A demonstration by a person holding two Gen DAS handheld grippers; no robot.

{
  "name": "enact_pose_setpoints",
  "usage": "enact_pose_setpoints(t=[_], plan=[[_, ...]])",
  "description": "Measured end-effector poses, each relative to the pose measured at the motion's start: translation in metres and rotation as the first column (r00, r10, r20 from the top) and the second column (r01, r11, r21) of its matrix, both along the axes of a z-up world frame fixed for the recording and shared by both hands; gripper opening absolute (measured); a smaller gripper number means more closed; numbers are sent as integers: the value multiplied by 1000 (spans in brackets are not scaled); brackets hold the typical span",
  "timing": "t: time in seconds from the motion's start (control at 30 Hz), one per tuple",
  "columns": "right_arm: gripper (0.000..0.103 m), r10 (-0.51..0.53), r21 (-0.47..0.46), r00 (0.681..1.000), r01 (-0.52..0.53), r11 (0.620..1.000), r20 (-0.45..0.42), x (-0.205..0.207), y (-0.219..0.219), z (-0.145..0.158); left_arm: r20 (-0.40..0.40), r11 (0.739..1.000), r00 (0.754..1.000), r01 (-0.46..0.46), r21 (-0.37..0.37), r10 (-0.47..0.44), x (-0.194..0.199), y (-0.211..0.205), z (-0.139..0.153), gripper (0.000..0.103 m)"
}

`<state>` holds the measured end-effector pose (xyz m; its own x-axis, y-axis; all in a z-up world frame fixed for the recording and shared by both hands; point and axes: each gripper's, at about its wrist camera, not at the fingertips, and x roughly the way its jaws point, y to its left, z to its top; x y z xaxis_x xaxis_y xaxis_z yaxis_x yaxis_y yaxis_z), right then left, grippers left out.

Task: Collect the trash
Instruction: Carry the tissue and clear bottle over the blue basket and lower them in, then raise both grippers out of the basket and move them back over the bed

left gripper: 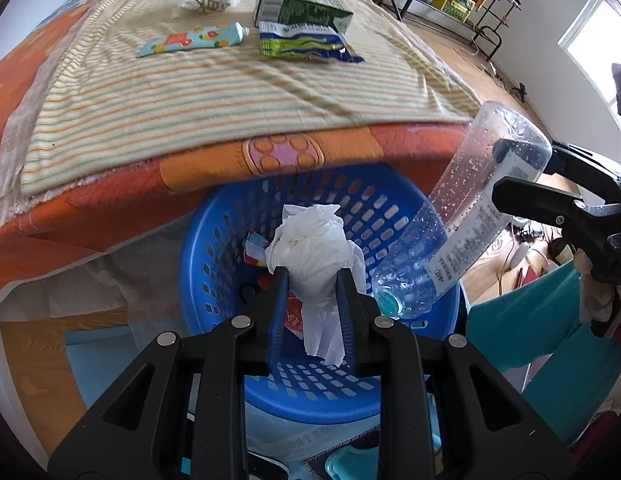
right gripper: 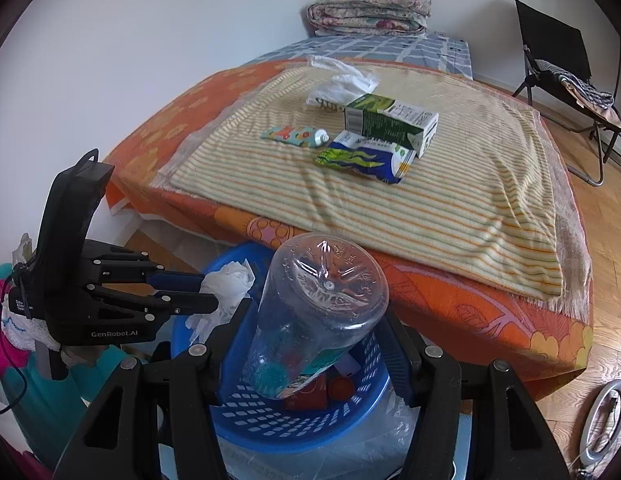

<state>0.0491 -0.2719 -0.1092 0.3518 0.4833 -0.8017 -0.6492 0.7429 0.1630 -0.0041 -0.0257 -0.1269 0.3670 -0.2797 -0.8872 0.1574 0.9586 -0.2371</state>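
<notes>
My left gripper is shut on a crumpled white tissue and holds it over the blue perforated basket. My right gripper is shut on a clear plastic bottle, held cap-down over the same basket. In the left wrist view that bottle slants in from the right, its teal cap inside the basket rim. The tissue and left gripper show at the left of the right wrist view. On the bed lie a green carton, a blue-green wrapper, a patterned tube and a white plastic bag.
The basket stands on the floor against the bed's orange edge and holds red scraps. A striped towel covers the bed. A folded quilt lies at the far end. A black chair stands on the wooden floor at right.
</notes>
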Motion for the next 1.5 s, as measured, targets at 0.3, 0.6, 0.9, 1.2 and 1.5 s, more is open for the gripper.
enact_pose_setpoints(t=[0.3, 0.6, 0.9, 1.2, 1.5], plan=[[63, 6, -44, 999, -8, 999, -37, -1, 5, -13, -32, 1000, 999, -13, 5, 13, 0, 0, -8, 42], [65, 1, -61, 999, -4, 998, -50, 0, 7, -16, -37, 1000, 999, -8, 12, 9, 0, 0, -9, 42], [71, -5, -67, 999, 2, 998, -38, 0, 9, -15, -38, 1000, 999, -10, 17, 10, 0, 0, -12, 42], [79, -13, -72, 1000, 11, 997, -26, 0, 9, -13, -38, 1000, 999, -12, 14, 13, 2, 0, -12, 42], [86, -31, -40, 999, 30, 999, -27, 10, 8, -10, -25, 1000, 999, -28, 6, 28, 12, 4, -5, 42]])
